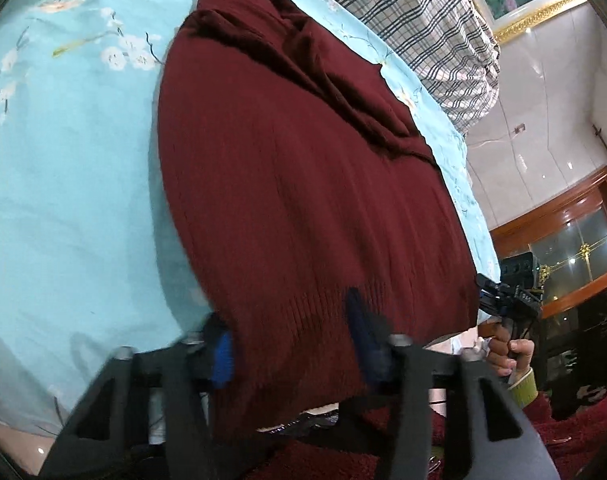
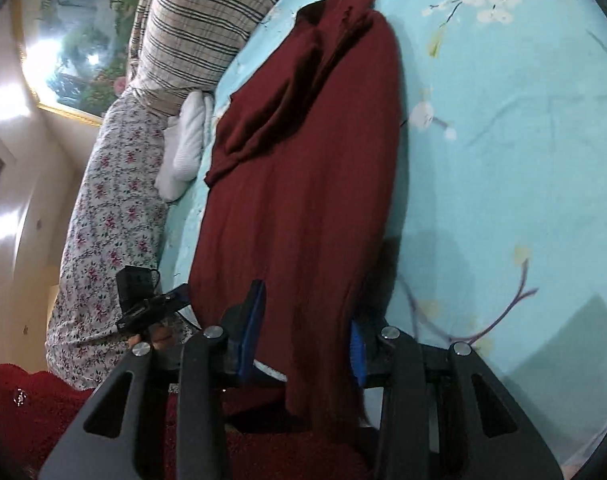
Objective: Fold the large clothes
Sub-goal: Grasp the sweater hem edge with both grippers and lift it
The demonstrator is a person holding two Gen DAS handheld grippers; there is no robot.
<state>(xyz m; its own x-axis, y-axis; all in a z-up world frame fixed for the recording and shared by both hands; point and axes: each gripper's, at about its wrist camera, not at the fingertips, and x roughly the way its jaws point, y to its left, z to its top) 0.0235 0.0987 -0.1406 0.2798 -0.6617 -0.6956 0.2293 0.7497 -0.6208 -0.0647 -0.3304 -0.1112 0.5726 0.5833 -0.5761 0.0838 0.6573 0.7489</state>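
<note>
A dark red knit sweater (image 1: 303,184) lies lengthwise on a light blue floral bedsheet (image 1: 71,168), sleeves folded over its far half, its ribbed hem hanging over the near bed edge. My left gripper (image 1: 293,344) is open, its blue-padded fingers (image 1: 222,354) on either side of the hem. In the right wrist view the same sweater (image 2: 303,184) lies on the sheet (image 2: 503,140). My right gripper (image 2: 307,336) is open, its fingers straddling the hem. The right gripper also shows in the left wrist view (image 1: 503,292) at the hem's right corner, and the left gripper shows in the right wrist view (image 2: 151,296).
A plaid pillow (image 1: 423,28) lies at the head of the bed, also in the right wrist view (image 2: 207,24). A white towel (image 2: 187,148) and a floral quilt (image 2: 111,232) lie beside the sweater. A dark red carpet (image 2: 31,412) covers the floor. A wooden cabinet (image 1: 575,240) stands at right.
</note>
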